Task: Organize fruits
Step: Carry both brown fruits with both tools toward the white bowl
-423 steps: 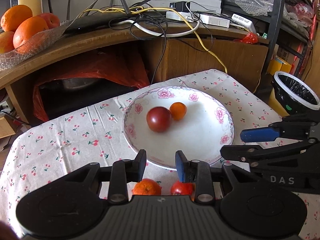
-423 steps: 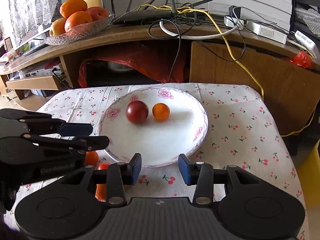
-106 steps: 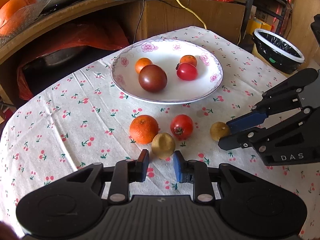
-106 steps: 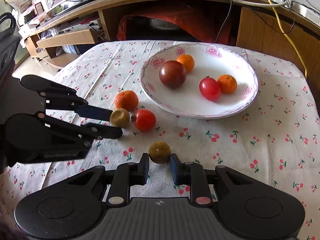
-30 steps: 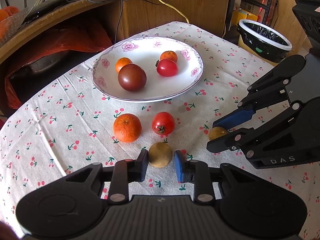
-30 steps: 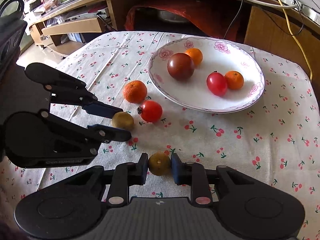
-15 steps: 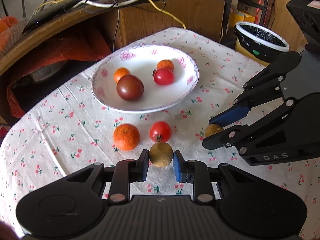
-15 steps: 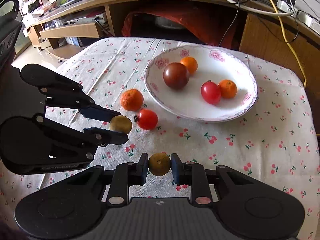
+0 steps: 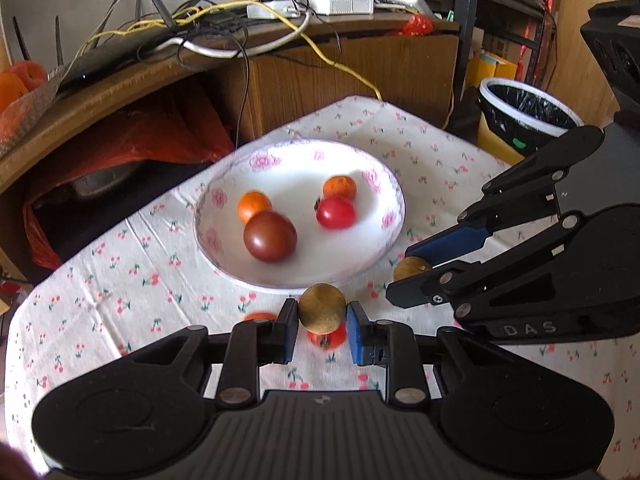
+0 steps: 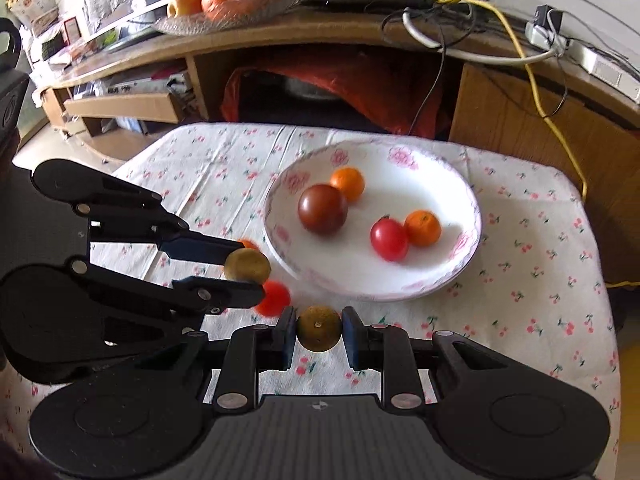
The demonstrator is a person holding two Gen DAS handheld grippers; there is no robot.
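While I held both grippers above the cherry-print tablecloth [image 9: 120,280], the widest thing before me was that cloth, spread over the table in front of a wooden desk [image 10: 520,120] strewn with cables. On the cloth sat the white flowered plate [image 9: 384,224], which held a dark red tomato [image 9: 270,236], a bright red tomato [image 9: 336,213] and two small oranges [image 9: 254,206], one behind each tomato. My left gripper [image 9: 322,322] was clamped on a brown round fruit [image 9: 322,309], lifted clear of the cloth just short of the plate's near rim. My right gripper [image 10: 319,332] was likewise closed on a second brown fruit [image 10: 319,329], also raised, its stem scar facing the camera. Beneath the left gripper, on the cloth, I saw a loose red tomato [image 10: 273,298] and, partly hidden, a loose orange [image 9: 258,316]. A bin with a black liner [image 9: 528,112] stood off to my right, beyond the table.
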